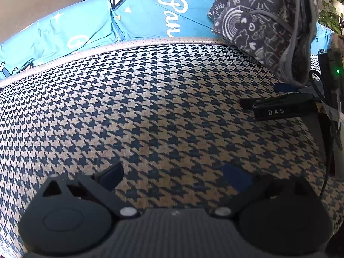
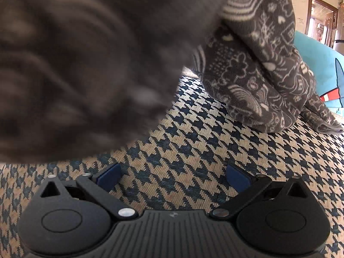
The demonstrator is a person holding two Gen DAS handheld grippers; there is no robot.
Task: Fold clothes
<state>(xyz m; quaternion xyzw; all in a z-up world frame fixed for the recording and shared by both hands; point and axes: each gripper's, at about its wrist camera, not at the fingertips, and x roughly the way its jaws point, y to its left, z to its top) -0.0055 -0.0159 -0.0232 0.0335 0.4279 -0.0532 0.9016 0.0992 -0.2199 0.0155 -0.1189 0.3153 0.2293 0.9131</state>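
Note:
A grey garment [image 1: 264, 25] printed with white doodles hangs at the upper right of the left wrist view, its lower end reaching the houndstooth surface [image 1: 150, 107]. In the right wrist view the same garment [image 2: 258, 68] drapes down from above, a blurred fold of it very close to the camera at upper left. My left gripper [image 1: 174, 176] is open and empty, low over the houndstooth surface. My right gripper [image 2: 173, 176] is open and empty too, its blue pads [image 2: 109, 176] just above the surface, the garment ahead of it. The right gripper also shows in the left wrist view [image 1: 279, 105].
A light blue sheet [image 1: 139, 15] with white lettering lies beyond the houndstooth surface's pale edge. A green plant [image 1: 331, 8] stands at far right. Black cables and a device with a green light [image 1: 337, 71] sit at the right edge. A doorway [image 2: 320, 17] shows far right.

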